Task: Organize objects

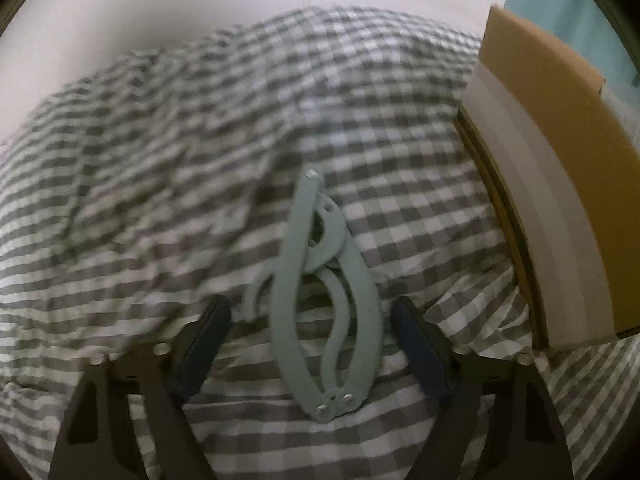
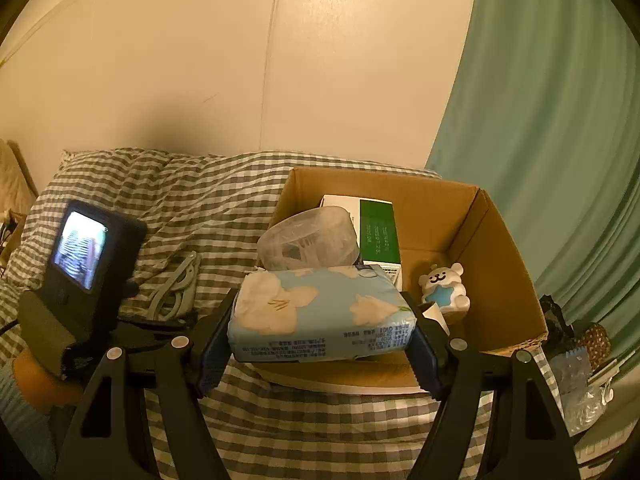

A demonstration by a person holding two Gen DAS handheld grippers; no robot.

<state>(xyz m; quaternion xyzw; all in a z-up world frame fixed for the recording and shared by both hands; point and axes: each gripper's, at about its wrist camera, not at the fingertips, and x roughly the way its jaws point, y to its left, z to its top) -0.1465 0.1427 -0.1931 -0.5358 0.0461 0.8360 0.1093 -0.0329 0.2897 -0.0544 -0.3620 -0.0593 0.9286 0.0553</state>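
Indoors, gingham bedspread (image 1: pixel 168 152) against pale wall (image 2: pixel 160 60), left hand-held gripper (image 1: pixel 310 320) agape, right hand-held gripper (image 2: pixel 322 320) apparently clamping tissue pack (image 2: pixel 320 312)

We count one cardboard box (image 2: pixel 496 240) on the bed, and inside it one clear plastic tub (image 2: pixel 308 236), one green-and-white carton (image 2: pixel 376 224) and one small white bear figure (image 2: pixel 444 284). There is one floral tissue pack (image 2: pixel 320 312) and one folding hanger (image 1: pixel 324 292) (pale green, lying on the checked bedding). We see two tools, one per hand.
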